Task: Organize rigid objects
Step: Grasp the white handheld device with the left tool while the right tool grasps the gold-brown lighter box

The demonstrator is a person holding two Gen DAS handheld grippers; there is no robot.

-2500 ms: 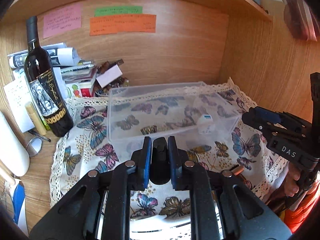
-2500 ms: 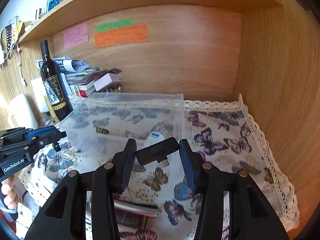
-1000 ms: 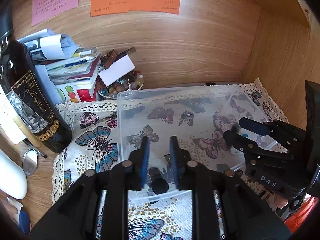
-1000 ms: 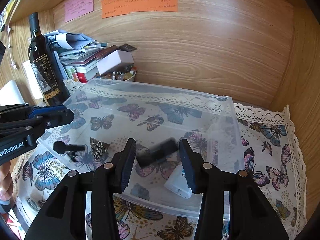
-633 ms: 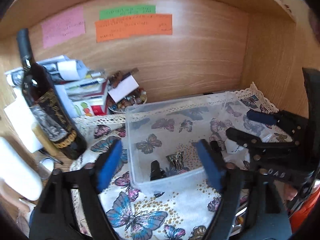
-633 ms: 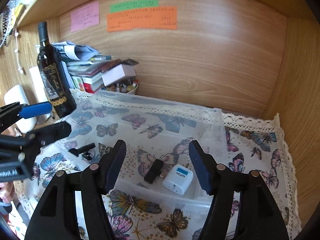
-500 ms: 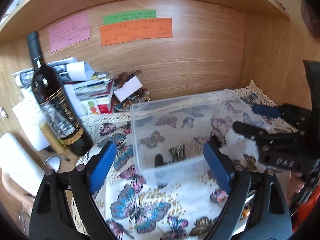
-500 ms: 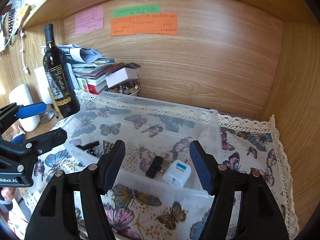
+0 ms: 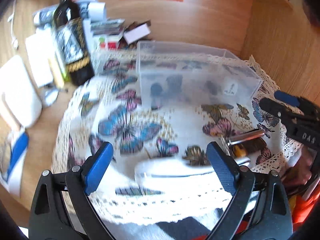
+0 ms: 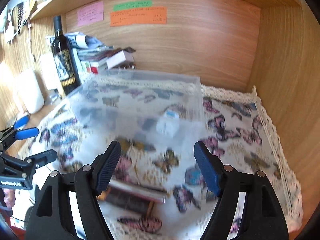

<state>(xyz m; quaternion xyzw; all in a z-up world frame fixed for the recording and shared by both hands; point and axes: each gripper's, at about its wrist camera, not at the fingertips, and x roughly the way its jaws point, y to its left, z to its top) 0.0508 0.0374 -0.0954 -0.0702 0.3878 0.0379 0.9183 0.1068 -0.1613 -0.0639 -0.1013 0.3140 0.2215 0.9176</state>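
Observation:
A clear plastic box stands on the butterfly cloth. Inside lie a white plug adapter and dark small items, blurred. My left gripper is open and empty, low over the cloth's near edge. My right gripper is open and empty, in front of the box. A silver and dark object lies on the cloth near the front edge. Both views are motion-blurred.
A wine bottle stands left of the box beside stacked books and papers. A white container is at far left. Wooden walls close the back and right side.
Both grippers let go of their dark items in the box, opened wide and pulled back toward the cloth's near edge. The items now lie in the box.

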